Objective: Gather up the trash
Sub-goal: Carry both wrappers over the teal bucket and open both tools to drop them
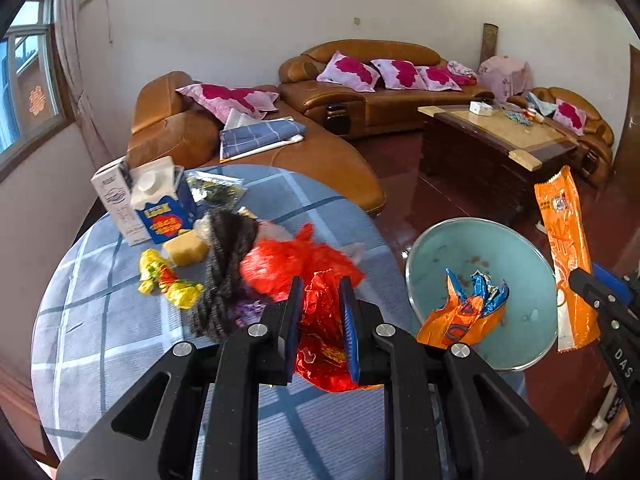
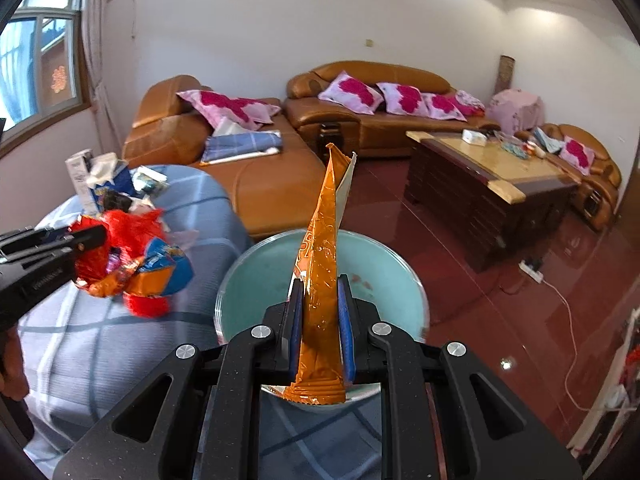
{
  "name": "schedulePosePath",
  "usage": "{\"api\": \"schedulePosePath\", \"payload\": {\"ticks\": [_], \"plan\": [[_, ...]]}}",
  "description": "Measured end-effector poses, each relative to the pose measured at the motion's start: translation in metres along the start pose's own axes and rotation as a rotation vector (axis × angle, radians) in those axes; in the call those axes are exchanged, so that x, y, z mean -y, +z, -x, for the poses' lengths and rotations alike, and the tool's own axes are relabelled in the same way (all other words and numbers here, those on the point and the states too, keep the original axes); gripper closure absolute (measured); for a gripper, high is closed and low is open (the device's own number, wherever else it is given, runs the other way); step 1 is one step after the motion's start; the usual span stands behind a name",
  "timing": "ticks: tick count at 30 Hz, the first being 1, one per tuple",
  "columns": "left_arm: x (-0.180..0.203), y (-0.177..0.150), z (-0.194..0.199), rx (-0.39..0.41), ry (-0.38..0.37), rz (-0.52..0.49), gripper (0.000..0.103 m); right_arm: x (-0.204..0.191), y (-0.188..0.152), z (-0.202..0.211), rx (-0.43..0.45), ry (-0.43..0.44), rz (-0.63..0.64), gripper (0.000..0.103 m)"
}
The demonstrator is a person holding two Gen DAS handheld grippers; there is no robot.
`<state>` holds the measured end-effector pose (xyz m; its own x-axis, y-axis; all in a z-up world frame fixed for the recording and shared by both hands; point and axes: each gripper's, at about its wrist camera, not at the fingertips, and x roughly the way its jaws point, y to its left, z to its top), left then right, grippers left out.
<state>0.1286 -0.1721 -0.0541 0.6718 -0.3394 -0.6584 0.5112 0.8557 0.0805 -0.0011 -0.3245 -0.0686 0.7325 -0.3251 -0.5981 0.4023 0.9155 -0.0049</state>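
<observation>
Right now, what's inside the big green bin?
Inside the bin lies one crumpled orange and blue wrapper and a few small specks. The black claw parts in front cover the bin's near edge, so I can't see what's there.

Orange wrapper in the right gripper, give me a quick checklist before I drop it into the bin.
1. Right gripper shut on the orange wrapper: ok.
2. Wrapper above the bin opening: ok.
3. Bin has room, only one crumpled wrapper inside: ok.
4. Left gripper shut on the red wrapper: ok.
5. Left gripper over the bin: not ok, it is above the table.
6. Table free of trash: not ok.
</observation>
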Motion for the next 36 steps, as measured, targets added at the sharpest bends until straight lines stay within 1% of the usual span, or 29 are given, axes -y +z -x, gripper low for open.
{"api": "schedulePosePath", "payload": {"ticks": [4, 9, 12, 17, 21, 28, 29, 30, 32, 34, 36], "plan": [[0.017, 0.005, -0.012, -0.008, -0.016, -0.019, 0.085, 0.014, -0.004, -0.013, -0.034, -0.020, -0.028, 0.086], [0.041, 0.013, -0.029, -0.022, -0.034, -0.038, 0.085, 0.027, -0.008, -0.026, -0.057, -0.060, -0.028, 0.086], [0.056, 0.018, -0.039, -0.031, -0.050, -0.049, 0.085, 0.033, -0.014, -0.038, -0.086, -0.073, -0.036, 0.086], [0.077, 0.020, -0.058, -0.056, -0.076, -0.060, 0.084, 0.035, -0.022, -0.056, -0.130, -0.080, -0.043, 0.086], [0.088, 0.018, -0.071, -0.084, -0.096, -0.069, 0.084, 0.037, -0.023, -0.066, -0.147, -0.079, -0.050, 0.086], [0.093, 0.016, -0.088, -0.111, -0.123, -0.064, 0.082, 0.041, -0.028, -0.079, -0.171, -0.070, -0.063, 0.085], [0.095, 0.016, -0.089, -0.115, -0.124, -0.065, 0.073, 0.043, -0.027, -0.079, -0.171, -0.071, -0.073, 0.079], [0.095, 0.016, -0.089, -0.115, -0.112, -0.071, 0.062, 0.045, -0.027, -0.077, -0.169, -0.074, -0.086, 0.067], [0.096, 0.015, -0.086, -0.100, -0.102, -0.080, 0.056, 0.049, -0.026, -0.072, -0.151, -0.071, -0.111, 0.056], [0.096, 0.017, -0.083, -0.091, -0.100, -0.082, 0.050, 0.049, -0.023, -0.067, -0.134, -0.077, -0.112, 0.054], [0.092, 0.018, -0.079, -0.082, -0.094, -0.069, 0.042, 0.051, -0.020, -0.061, -0.110, -0.081, -0.126, 0.044]]}}
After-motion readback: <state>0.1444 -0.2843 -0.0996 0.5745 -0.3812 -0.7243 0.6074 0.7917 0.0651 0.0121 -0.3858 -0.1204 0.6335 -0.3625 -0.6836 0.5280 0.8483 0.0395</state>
